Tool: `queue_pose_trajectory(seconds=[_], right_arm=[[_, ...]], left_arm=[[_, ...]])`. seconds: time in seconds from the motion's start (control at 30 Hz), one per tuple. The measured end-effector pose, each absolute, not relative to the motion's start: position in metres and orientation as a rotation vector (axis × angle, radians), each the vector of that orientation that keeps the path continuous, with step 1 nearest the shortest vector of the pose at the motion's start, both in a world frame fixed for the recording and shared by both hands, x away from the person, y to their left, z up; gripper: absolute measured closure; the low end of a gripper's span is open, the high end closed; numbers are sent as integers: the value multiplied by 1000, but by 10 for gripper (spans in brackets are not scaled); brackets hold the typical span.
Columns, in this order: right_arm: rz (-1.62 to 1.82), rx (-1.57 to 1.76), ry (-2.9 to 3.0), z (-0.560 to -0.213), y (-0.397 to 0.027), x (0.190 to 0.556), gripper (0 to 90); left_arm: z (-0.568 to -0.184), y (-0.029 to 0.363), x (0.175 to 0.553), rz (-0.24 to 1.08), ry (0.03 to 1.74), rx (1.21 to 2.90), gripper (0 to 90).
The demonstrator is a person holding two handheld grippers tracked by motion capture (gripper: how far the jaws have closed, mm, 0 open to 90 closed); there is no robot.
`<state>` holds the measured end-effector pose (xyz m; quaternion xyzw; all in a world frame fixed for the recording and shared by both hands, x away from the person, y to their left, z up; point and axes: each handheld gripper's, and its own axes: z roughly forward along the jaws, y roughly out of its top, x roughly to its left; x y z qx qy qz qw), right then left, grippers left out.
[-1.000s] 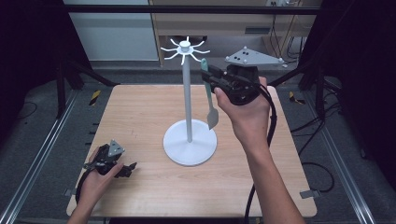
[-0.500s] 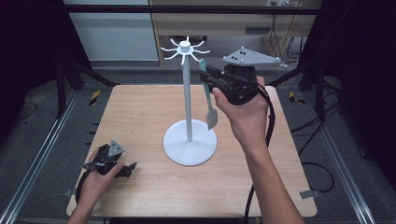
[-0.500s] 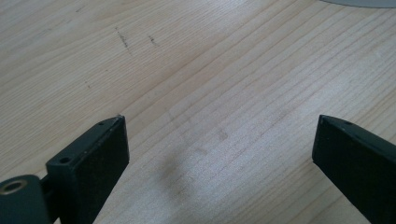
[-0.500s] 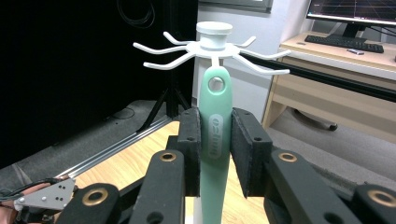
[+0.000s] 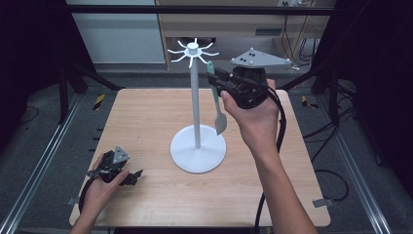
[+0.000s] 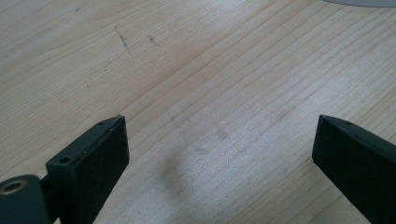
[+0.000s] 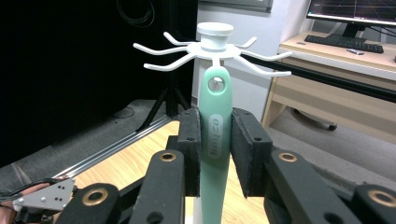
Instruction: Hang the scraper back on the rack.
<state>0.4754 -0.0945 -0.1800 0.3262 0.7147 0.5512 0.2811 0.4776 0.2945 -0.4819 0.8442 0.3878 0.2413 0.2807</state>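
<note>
As gripper [image 7: 215, 149] clamps, spatula [image 7: 215, 140] upright

My right gripper [image 7: 215, 151] is clamped on a mint green spatula handle [image 7: 215, 140], hole end just under the white rack's hooks [image 7: 212, 49], maybe touching.
</note>
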Motion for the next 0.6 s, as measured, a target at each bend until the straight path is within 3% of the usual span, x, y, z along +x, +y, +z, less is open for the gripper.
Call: queue_pose_trajectory(seconds=[0.6], right_arm=[[1459, 892, 1927, -180, -95, 483, 743]], left_arm=[[-482, 294, 478, 645, 1039, 2263, 36]])
